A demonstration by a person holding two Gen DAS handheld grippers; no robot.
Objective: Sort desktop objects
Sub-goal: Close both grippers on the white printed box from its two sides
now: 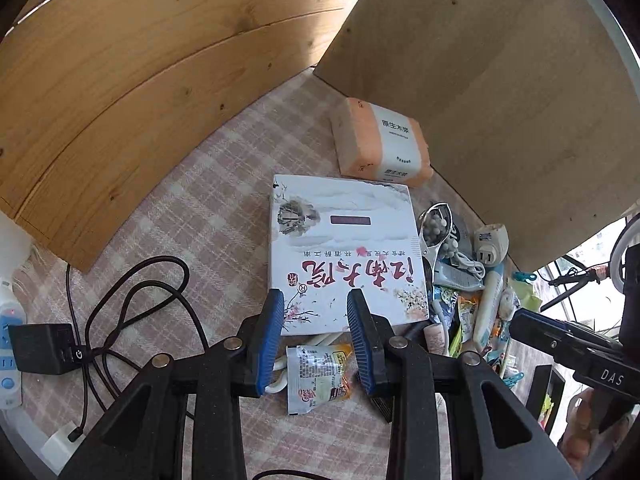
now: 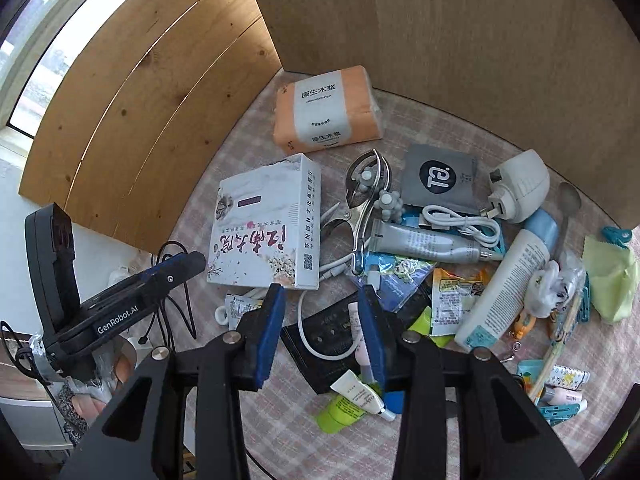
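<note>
The left gripper [image 1: 316, 300] hangs over the checked tablecloth [image 1: 200, 208] with its blue-padded jaws parted and nothing gripped between them; beneath the gap lie the near edge of a white box [image 1: 340, 240] printed with red brush lettering and, closer in, a small snack packet [image 1: 320, 376]. Neither pad presses on either one. The right gripper [image 2: 322, 300] is likewise released, its jaws standing apart above a black flat case [image 2: 332, 336] crossed by a white cord [image 2: 316, 344]; a small cream tube [image 2: 360, 392] lies just under the right-hand pad, though whether it touches cannot be told. The things to be sorted are heaped on the cloth to the right of the white box: a metal massager with grey balls [image 2: 370, 192], a grey pouch [image 2: 438, 178], a white plug adapter [image 2: 520, 188], a coiled white cable [image 2: 464, 220], a large white bottle with a blue cap [image 2: 508, 276], and clips and sachets around them. An orange tissue pack [image 2: 328, 110] lies apart, near the wooden boards [image 2: 140, 100] at the back. To the left of the box, a black power adapter [image 1: 44, 348] and its looped cord rest on the cloth.
</note>
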